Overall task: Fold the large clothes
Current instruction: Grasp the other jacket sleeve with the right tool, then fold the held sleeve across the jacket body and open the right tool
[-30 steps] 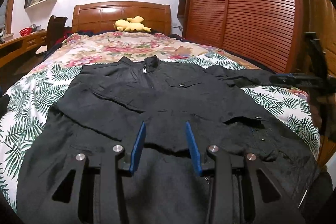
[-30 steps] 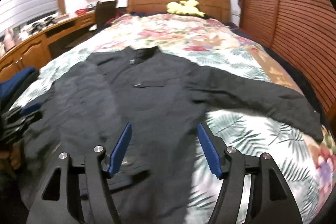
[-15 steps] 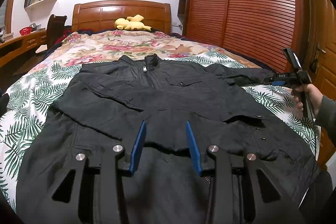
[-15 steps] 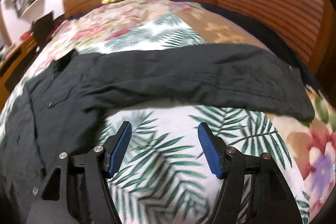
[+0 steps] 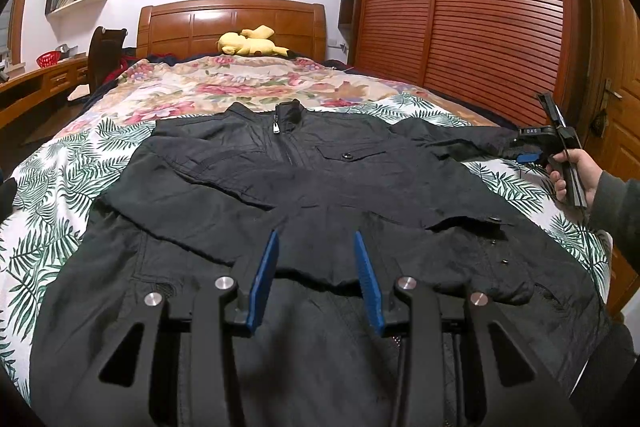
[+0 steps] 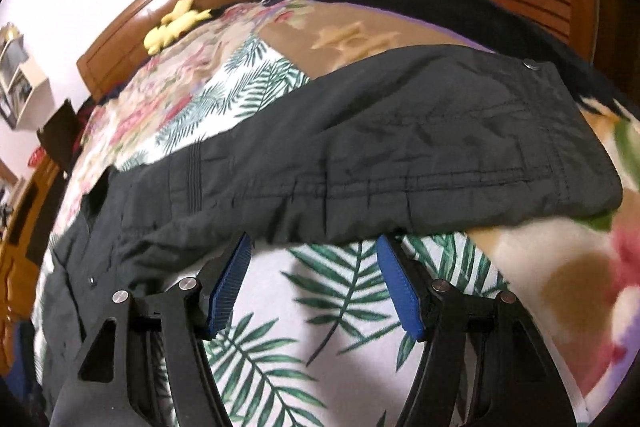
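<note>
We hold the right gripper [image 6: 312, 247] released at the sleeve [image 6: 400, 147] edge, ready to fold; the left gripper [image 5: 316, 247] hovers released over the jacket [image 5: 320, 195].

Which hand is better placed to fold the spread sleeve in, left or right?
Right. The right tool is open at the near edge of the spread sleeve, fingers straddling its hem. The left tool hovers open over the jacket body, far from that sleeve.
</note>
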Demonstrator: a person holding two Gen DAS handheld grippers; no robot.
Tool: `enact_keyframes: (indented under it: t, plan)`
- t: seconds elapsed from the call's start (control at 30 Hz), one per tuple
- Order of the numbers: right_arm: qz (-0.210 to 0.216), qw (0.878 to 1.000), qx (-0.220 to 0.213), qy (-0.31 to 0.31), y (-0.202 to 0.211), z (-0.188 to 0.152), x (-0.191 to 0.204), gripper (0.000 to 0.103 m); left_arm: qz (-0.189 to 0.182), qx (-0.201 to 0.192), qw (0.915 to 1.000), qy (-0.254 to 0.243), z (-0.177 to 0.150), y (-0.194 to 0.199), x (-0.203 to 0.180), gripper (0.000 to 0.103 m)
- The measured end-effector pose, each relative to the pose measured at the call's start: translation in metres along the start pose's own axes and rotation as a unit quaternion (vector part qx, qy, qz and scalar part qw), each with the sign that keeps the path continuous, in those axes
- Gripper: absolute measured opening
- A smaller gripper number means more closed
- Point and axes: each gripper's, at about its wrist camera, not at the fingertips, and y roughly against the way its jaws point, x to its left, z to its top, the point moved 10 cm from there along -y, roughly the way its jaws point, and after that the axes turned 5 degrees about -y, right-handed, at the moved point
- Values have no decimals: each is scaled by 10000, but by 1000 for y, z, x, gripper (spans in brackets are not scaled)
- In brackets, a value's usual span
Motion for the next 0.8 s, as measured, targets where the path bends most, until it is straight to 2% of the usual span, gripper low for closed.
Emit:
enact_keyframes:
  t: [0.17, 0.23, 0.27, 0.3, 0.33, 0.37, 0.4, 0.5, 0.6, 0.8]
  plan:
    - [-99, 9997, -53, -237, -11, 12, -6, 67, 9, 3, 10000, -13, -1, 0, 1, 38]
    - [-305, 9993, -81, -202, -15, 16, -7, 62, 14, 7, 10000, -19, -2, -1, 1, 38]
    - [-453, 9989, -97, -110, -18, 19, -8, 53, 15, 7, 10000, -21, -2, -1, 1, 38]
    - [-642, 9979, -103, -2, -20, 21, -10, 37, 14, 6, 10000, -20, -2, -1, 1, 38]
    - [-744, 9972, -100, 39, -21, 23, -12, 27, 14, 5, 10000, -19, -2, -1, 1, 38]
    - [-784, 9969, -104, 57, -21, 25, -14, 11, 12, 7, 10000, -21, -2, -1, 1, 38]
    - [-753, 9971, -95, 78, -20, 28, -14, 7, 9, 9, 10000, -23, -2, -1, 1, 38]
    - [-813, 9959, -166, 352, -14, 33, -6, 2, 9, 7, 10000, -26, -2, -1, 1, 38]
    - [-737, 9933, -533, 719, 7, 44, 18, 1, 8, 6, 10000, -36, -2, -1, 1, 38]
    - [-351, 9829, -1041, 1475, 54, 56, 85, 0, 4, -1, 10000, -45, -2, -1, 0, 38]
